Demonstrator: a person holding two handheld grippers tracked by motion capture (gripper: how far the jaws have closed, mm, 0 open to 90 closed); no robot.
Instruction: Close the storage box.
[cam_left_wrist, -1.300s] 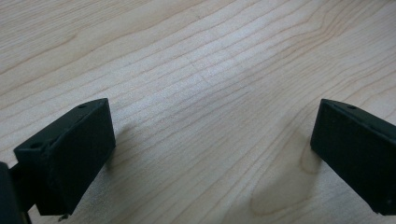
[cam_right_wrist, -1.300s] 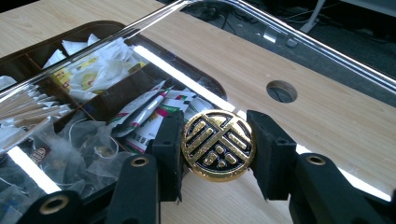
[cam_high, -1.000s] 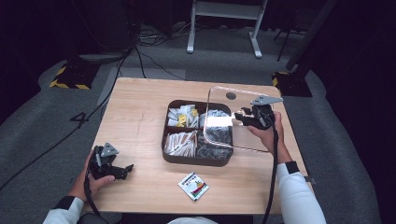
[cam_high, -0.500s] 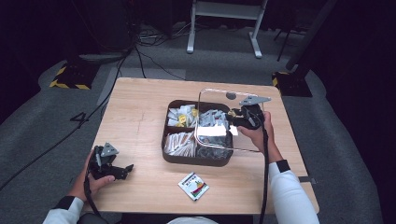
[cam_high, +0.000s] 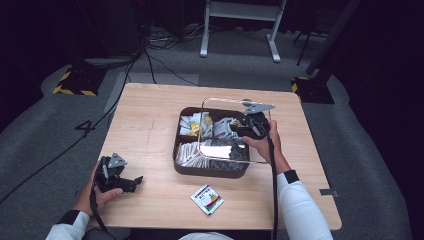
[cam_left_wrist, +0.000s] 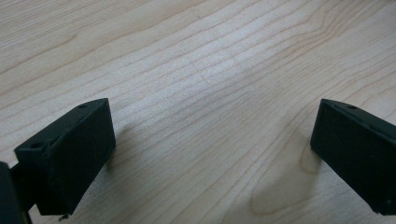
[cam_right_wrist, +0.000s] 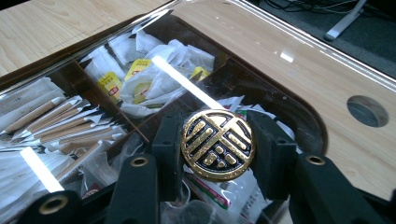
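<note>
The right gripper (cam_right_wrist: 217, 154) is clamped on the round gold-and-black knob (cam_right_wrist: 217, 144) of a clear lid (cam_high: 212, 107), one jaw on each side of it. The lid hangs above the dark compartment box (cam_high: 210, 170) at the table (cam_high: 145, 120) centre, offset toward the far-right corner and apparently tilted; the glare makes the angle hard to judge.

Status: the lid is gripped and partly over the box. Remaining work, by judgement: align it with the box rim and seat it.

The left gripper (cam_left_wrist: 210, 154) rests near the near-left corner, jaws wide with nothing between them. A loose packet (cam_high: 207, 198) lies by the near edge, in front of the box. Bare wood surrounds the box on all sides.
</note>
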